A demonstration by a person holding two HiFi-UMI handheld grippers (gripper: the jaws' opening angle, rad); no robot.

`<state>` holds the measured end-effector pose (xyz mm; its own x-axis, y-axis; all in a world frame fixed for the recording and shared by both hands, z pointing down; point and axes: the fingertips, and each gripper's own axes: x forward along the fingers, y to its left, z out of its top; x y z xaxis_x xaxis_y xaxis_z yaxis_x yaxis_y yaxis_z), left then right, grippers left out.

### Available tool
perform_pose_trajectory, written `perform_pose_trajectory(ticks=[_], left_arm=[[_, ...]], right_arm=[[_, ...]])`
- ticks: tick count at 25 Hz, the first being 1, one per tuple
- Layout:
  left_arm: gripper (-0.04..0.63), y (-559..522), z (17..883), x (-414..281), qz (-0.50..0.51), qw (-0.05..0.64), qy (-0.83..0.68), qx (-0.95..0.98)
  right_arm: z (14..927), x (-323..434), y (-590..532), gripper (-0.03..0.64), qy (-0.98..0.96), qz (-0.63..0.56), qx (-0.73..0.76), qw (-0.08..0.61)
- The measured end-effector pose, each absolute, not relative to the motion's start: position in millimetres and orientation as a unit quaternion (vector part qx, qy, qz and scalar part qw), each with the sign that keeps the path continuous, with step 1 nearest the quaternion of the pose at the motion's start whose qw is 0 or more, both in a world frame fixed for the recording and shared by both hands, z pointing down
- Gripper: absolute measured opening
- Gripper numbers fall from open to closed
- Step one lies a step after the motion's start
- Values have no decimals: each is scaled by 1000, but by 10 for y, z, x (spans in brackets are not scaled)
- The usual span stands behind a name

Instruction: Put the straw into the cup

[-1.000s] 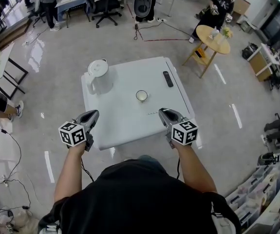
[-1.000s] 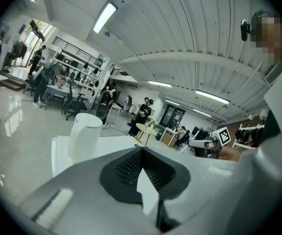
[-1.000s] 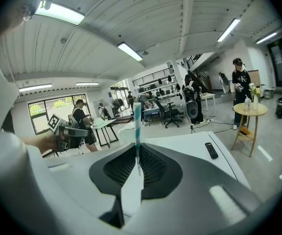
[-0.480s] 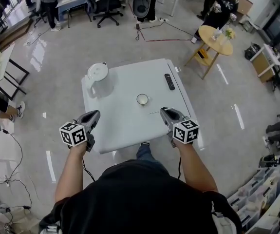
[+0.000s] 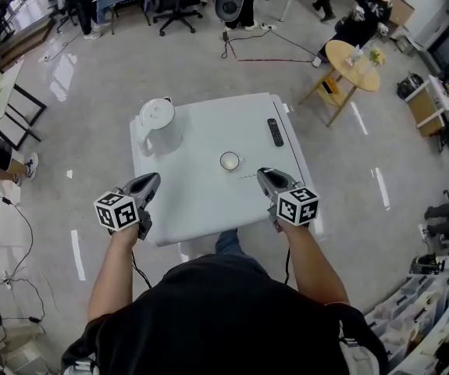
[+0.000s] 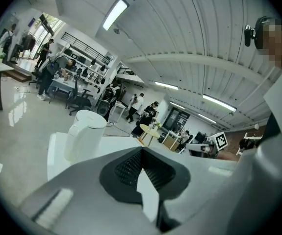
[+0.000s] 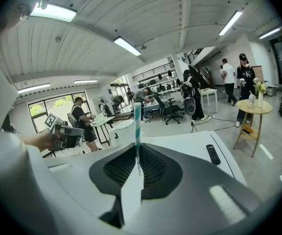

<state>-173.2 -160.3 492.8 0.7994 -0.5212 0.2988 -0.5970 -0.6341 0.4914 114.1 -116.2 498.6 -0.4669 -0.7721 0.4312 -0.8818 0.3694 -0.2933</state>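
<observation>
Right gripper view: right gripper (image 7: 137,151) has its jaws clamped on the straw (image 7: 137,124), a white and teal one that sticks out past the tips along the jaw line. Left gripper view: left gripper (image 6: 141,152) jaws are together with nothing between them.

Head view: cup (image 5: 229,161) stands upright and open near the middle of the table (image 5: 201,205). Kettle (image 5: 158,123) is at the far left corner, remote (image 5: 275,131) toward the far right edge. Both grippers hang over the near edge, one each side of the cup. The right one is nearer, its tip just right of the cup and a bit toward the person. The straw shows here only as a faint thin line from that tip toward the cup.

Change over the last second: very little. Both grippers keep roughly the same places, the view shifts slightly, and the right tip looks only marginally closer to the cup. The straw is not in the cup and its free end is not yet over the rim.

Judgement: grasp done, approach barely begun. Next move needs the straw tipped end-down and lined up over the cup mouth. The mouth is small and the cup is light, so a sideways nudge could tip it.
</observation>
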Motion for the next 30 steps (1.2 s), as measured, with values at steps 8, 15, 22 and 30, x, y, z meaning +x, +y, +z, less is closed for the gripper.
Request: perform_pose_trajectory(ticks=[8, 15, 22, 30], left_arm=[[0, -1760, 4993, -1762, 56, 303, -319, 896], [0, -1857, 5101, -1763, 56, 319, -324, 889], [1, -1984, 5186, -1707, 58, 329, -328, 884], [2, -2067, 5268, -1574, 61, 340, -335, 877]], right_arm=[[5104, 1089, -1414, 52, -824, 255, 492, 119], [5228, 1092, -1615, 52, -824, 264, 485, 127], [5378, 1114, -1796, 52, -824, 274, 477, 136], [5548, 1205, -1913, 52, -823, 288, 467, 146]])
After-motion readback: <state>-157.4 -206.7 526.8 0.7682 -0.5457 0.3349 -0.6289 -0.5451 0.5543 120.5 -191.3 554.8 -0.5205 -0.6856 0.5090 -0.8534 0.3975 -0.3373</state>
